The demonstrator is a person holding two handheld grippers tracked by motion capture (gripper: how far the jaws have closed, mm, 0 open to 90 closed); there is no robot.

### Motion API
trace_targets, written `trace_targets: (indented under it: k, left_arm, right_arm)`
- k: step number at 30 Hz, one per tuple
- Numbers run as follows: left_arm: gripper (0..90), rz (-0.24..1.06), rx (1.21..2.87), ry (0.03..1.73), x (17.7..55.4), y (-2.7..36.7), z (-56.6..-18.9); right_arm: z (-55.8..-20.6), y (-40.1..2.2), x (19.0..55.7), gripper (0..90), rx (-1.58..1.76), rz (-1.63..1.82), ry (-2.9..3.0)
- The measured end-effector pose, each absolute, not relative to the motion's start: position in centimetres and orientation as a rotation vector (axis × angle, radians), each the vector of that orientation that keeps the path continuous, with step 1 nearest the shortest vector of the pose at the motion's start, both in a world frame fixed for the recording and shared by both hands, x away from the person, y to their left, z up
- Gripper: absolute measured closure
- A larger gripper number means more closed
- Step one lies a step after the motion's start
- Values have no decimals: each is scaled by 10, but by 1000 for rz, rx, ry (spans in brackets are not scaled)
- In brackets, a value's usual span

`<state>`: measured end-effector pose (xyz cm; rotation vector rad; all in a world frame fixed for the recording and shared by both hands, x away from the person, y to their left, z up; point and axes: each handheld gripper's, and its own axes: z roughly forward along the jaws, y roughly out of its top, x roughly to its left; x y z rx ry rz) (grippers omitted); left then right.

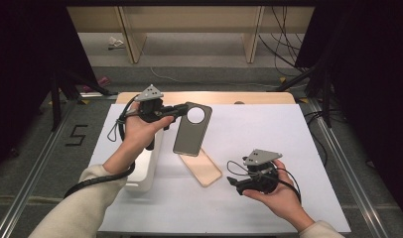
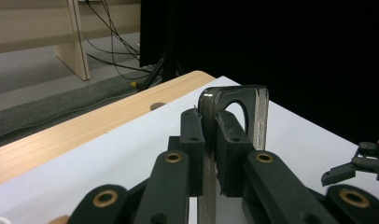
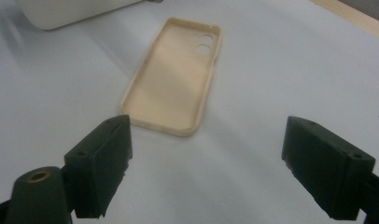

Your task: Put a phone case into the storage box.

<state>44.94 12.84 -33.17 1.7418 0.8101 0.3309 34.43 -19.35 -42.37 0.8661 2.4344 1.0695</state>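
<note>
The right gripper [image 1: 235, 183], nearest the person, hovers with jaws spread wide and empty, just short of the beige phone case [image 1: 201, 167]. That case lies flat on the white table sheet [image 1: 259, 134]. Beyond the case, the left gripper [image 1: 183, 110] clamps the dark phone case [image 1: 192, 130], apparently lifted, its lower end over the beige one.
</note>
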Motion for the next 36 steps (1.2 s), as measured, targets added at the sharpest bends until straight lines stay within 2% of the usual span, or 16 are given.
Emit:
trace_targets:
  k: [36]
  left_arm:
    - [824, 422, 1675, 883, 474, 182, -316]
  right_arm:
    - [-425, -200, 350, 170, 956, 1082, 2370]
